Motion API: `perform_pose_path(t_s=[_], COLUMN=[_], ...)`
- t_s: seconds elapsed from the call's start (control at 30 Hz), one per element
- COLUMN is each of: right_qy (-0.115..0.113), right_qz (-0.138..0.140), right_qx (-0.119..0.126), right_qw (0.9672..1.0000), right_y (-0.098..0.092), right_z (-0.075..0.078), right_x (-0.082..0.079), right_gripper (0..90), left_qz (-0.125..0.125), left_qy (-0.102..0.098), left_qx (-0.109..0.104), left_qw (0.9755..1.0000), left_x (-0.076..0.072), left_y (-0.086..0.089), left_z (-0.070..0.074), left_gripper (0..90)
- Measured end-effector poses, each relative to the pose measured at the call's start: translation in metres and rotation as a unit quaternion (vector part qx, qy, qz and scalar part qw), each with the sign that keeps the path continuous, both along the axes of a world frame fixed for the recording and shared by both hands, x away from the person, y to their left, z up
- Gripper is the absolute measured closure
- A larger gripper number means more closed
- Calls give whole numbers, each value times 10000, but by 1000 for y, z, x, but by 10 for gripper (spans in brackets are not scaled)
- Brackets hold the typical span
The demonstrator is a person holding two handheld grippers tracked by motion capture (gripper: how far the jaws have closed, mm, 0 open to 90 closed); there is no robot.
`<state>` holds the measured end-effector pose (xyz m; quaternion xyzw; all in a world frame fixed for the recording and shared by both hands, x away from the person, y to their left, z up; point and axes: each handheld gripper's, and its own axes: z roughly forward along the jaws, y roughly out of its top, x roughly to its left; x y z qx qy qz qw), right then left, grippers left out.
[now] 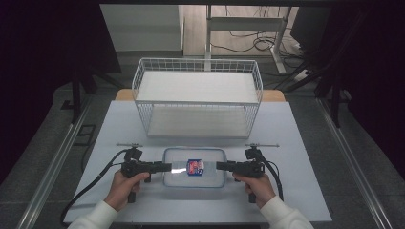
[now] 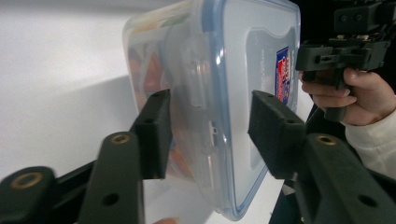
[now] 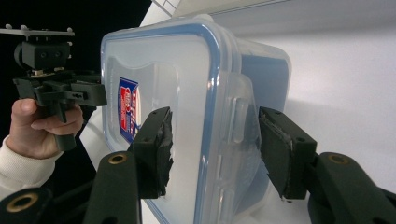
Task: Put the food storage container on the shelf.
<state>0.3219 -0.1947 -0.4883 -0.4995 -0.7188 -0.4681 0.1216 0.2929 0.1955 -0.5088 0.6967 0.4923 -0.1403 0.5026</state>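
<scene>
On the white worktop [image 1: 143, 119] we see a clear plastic box [image 1: 194, 167] with a blue-edged lid and a red and blue label [image 1: 195, 166], lying near the front edge. From the high view the contents are hard to tell; the left tool view shows something orange through the wall of the box. The left tool [image 1: 166, 167] meets the left end of the box and the right tool [image 1: 221, 165] meets the right end. In each tool view the jaws stand apart, one on each side of the lid latch, and we cannot tell if they touch it. Behind the box, well apart, stands a white wire basket [image 1: 197, 98] with two levels, both bare. A hand [image 1: 125, 187] holds each tool, and cables trail toward the person
</scene>
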Motion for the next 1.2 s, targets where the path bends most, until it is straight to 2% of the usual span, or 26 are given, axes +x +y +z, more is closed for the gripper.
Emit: perform_pose_path(t_s=[0.2, 0.43, 0.63, 0.93, 0.97, 1.03, 1.2], right_qy=[-72, -267, -456, -607, -607, -670, -756], right_qz=[-18, -20, 31, -91, -91, -94, -95], right_qx=[-45, -9, -62, -103, -103, -120, -130], right_qw=[10000, 9996, 9989, 9981, 9981, 9976, 9970], right_y=[-1, -1, 2, 4, 4, 6, 9], right_z=[3, 9, 11, 13, 13, 13, 18], right_x=[-1, 8, 27, 79, 79, 90, 99], right_gripper=[463, 463, 462, 458, 458, 458, 458], left_qz=[21, 66, 72, 67, 77, 96, 105], left_qy=[-5, -174, -332, -497, -491, -486, -575], left_qx=[-2, 38, 100, 64, 50, 10, -33], left_qw=[10000, 9998, 9994, 9987, 9988, 9988, 9983], left_x=[1, 10, 34, 86, 90, 98, 107], left_y=[-2, -2, -1, 0, 1, 3, 6], left_z=[1, 8, 11, 10, 9, 8, 10], left_gripper=[522, 524, 523, 522, 522, 522, 522])
